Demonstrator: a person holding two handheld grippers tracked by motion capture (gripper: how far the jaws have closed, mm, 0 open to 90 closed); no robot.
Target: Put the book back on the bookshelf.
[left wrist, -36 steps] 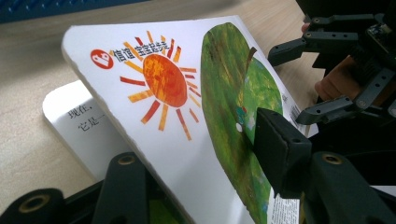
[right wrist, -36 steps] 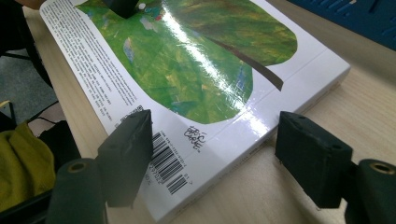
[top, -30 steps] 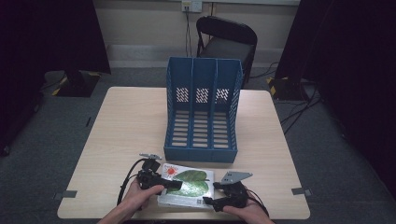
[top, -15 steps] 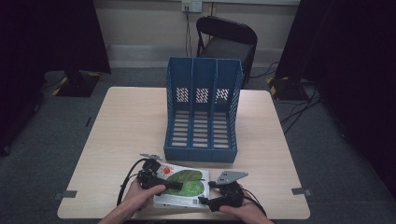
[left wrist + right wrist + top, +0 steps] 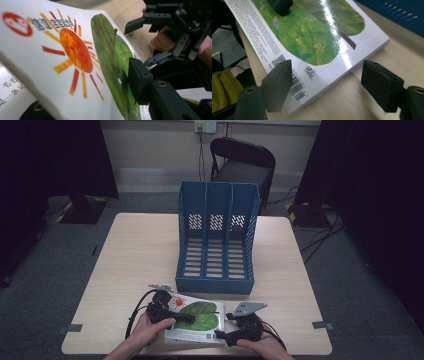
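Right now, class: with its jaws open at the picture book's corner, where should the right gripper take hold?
Grip the near right corner of the picture book, coming level from the table's front edge: it lies flat, so only its thin edge fits between the right gripper jaws.

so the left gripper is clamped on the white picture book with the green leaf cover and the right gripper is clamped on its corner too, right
Not quite. The left gripper is clamped on the white picture book with the green leaf cover, but the right gripper is open: the right gripper view shows its jaws spread on either side of the book's corner, not pressing it.

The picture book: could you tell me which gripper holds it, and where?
The left gripper clamps the picture book by its front cover; the right gripper is open.
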